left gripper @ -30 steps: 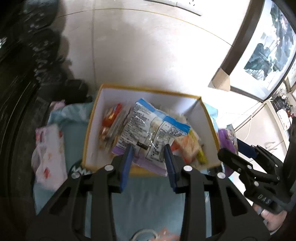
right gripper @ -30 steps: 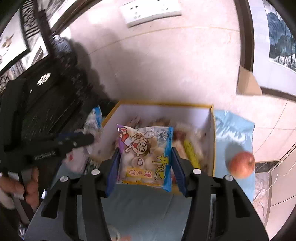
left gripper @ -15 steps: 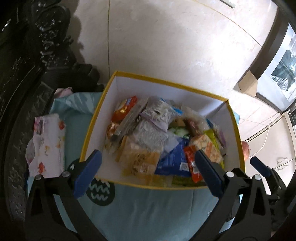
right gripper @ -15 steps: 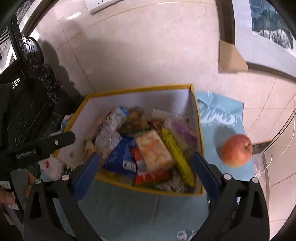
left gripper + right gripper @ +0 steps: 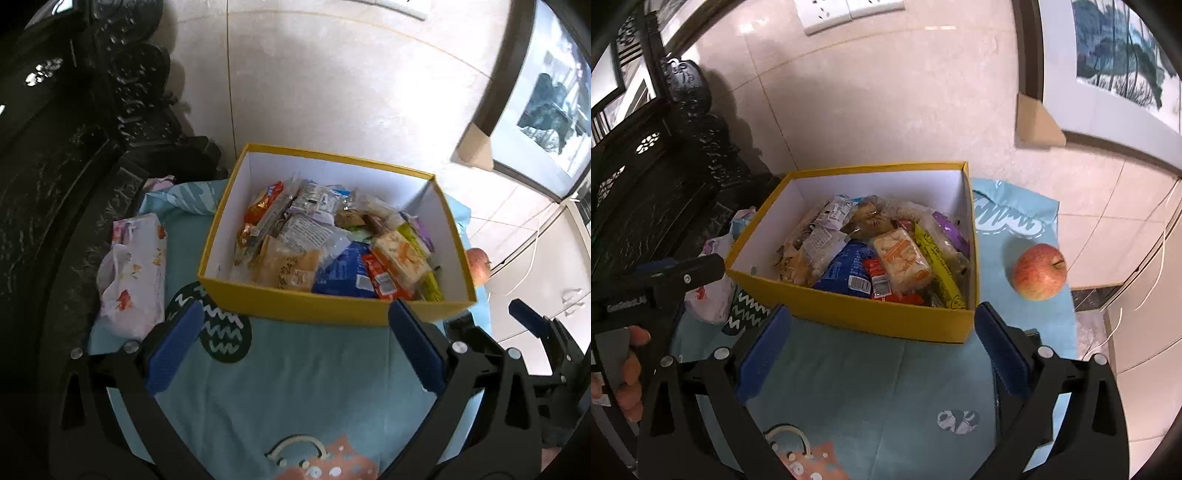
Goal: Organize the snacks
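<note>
A yellow box [image 5: 295, 304] with white inner walls stands on a light blue cloth [image 5: 295, 387] and holds several snack packets [image 5: 332, 251]. It also shows in the right wrist view [image 5: 886, 317], with the snack packets [image 5: 882, 254] piled inside. My left gripper [image 5: 295, 332] is open and empty, held back from the box's near wall. My right gripper [image 5: 882, 328] is open and empty, also just in front of the box. The left gripper shows at the left of the right wrist view [image 5: 679, 273].
A red apple [image 5: 1039, 271] lies on the cloth right of the box. A floral tissue pack [image 5: 133, 273] lies left of the box. Dark carved furniture [image 5: 55, 166] stands at the left. A tiled wall [image 5: 332, 81] is behind.
Both grippers held snack packets over the box a second ago, then opened and dropped them in. Both have since pulled back from the box, open and empty.
</note>
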